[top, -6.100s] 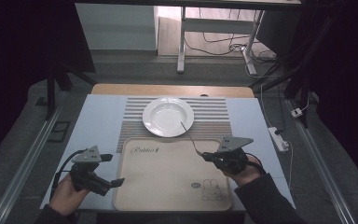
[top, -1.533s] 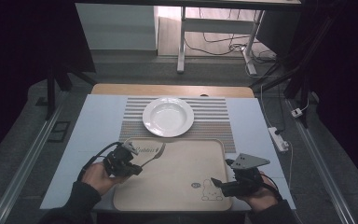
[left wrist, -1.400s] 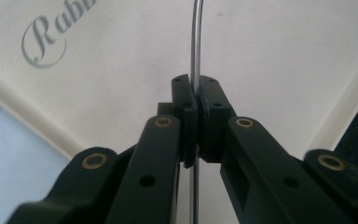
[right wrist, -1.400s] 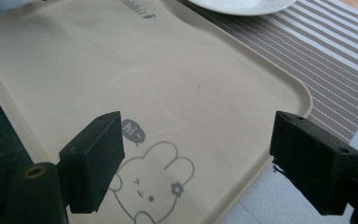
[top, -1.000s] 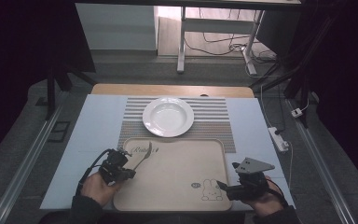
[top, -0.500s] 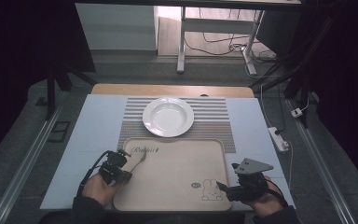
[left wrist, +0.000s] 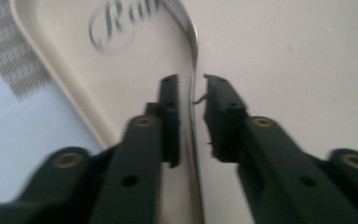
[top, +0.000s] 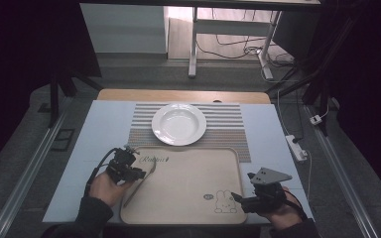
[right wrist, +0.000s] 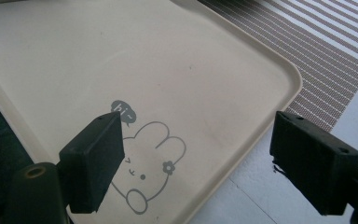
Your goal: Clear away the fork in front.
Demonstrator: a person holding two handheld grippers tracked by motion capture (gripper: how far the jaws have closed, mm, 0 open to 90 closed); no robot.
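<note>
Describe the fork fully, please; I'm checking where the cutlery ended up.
The fork is slim, shiny and silvery, apparently metal. It lies flat at the left end of the beige tray, tines toward the printed lettering, its handle slanting back toward the person. The left hand-held gripper straddles its handle; the jaws have just been opening, with a gap visible on one side.

This looks like a lab or recording room set up as a mock dining spot rather than a home. The desk [top: 94,134] with its pale blue cover stands in a dark, black-draped space with metal rails [top: 27,173] along the grey floor. A power strip [top: 297,148] and loose cables [top: 238,47] lie about, and a bare white desk frame [top: 193,44] stands behind. Only a striped placemat [top: 228,126], a white plate [top: 178,124] and a beige tray [top: 188,183] suggest a meal.
</note>
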